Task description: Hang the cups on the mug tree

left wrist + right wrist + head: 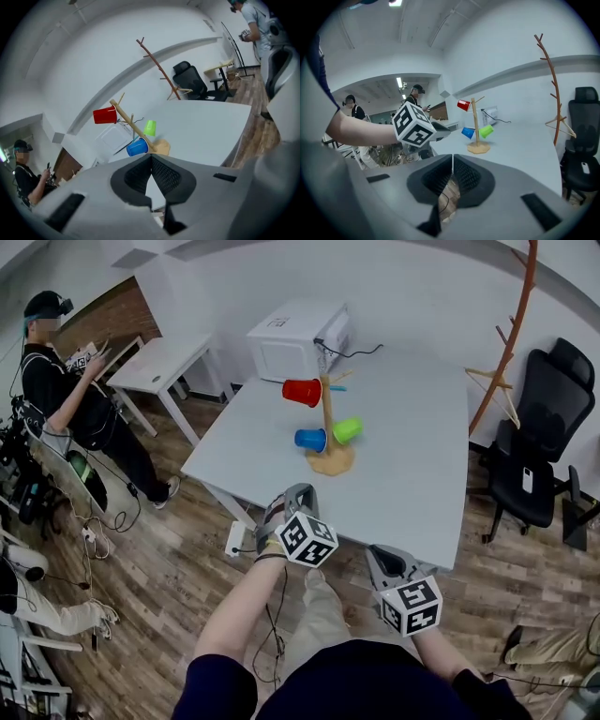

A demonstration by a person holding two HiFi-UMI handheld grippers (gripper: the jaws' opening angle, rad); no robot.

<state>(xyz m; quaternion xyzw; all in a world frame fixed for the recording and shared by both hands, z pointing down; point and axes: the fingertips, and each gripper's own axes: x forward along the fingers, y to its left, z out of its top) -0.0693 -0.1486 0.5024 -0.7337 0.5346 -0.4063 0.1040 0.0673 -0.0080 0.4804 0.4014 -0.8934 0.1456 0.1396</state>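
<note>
Left tool (151, 158) and right tool (453, 160): jaws together, nothing held. Red cup (302, 392), blue cup (310, 439) and green cup (347, 430) hang on mug tree (326, 413) on the surface (412, 465). Probably light, thin plastic: pinch the rim wall gently.

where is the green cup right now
In the head view the green cup hangs low on the right of the mug tree, opposite the blue cup.
</note>
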